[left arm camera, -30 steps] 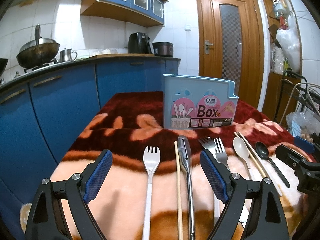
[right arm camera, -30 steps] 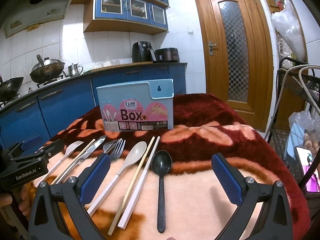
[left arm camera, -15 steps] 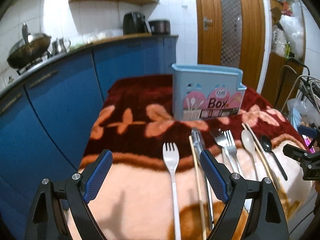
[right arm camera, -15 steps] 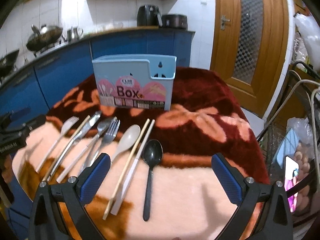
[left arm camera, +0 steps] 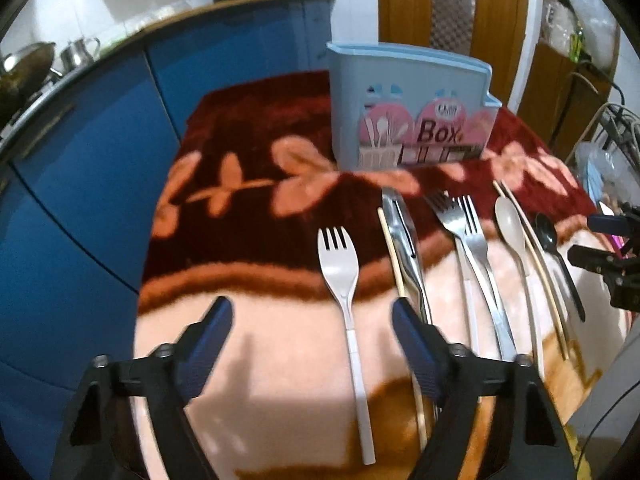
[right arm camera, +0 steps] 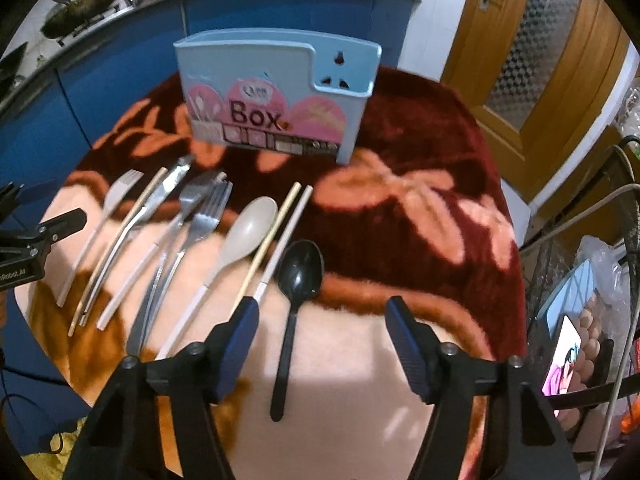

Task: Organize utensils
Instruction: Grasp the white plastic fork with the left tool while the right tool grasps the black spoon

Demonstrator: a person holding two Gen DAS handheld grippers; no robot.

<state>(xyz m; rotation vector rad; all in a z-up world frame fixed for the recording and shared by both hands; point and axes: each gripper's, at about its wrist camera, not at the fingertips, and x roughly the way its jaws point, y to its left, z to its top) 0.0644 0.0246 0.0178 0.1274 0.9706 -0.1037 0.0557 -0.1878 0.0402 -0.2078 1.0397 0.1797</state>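
Note:
A row of utensils lies on a blanket-covered table in front of a light blue utensil box. My left gripper hovers over the white fork. Its jaws are closing, with the fork's handle in line between them and untouched. My right gripper hovers over the black spoon. Its jaws are also closing, and the spoon's handle lies below the gap, free. Between these lie a knife, metal forks, a beige spoon and chopsticks.
Blue kitchen cabinets run along the left and behind the table. A wooden door stands at the back right. A wire rack with a lit phone crowds the table's right side. The blanket drops off at the near edge.
Both grippers have tipped downward toward the table, so the utensils now fill the views. The jaws of both have narrowed. The left one now frames the white fork, the right one the black spoon.

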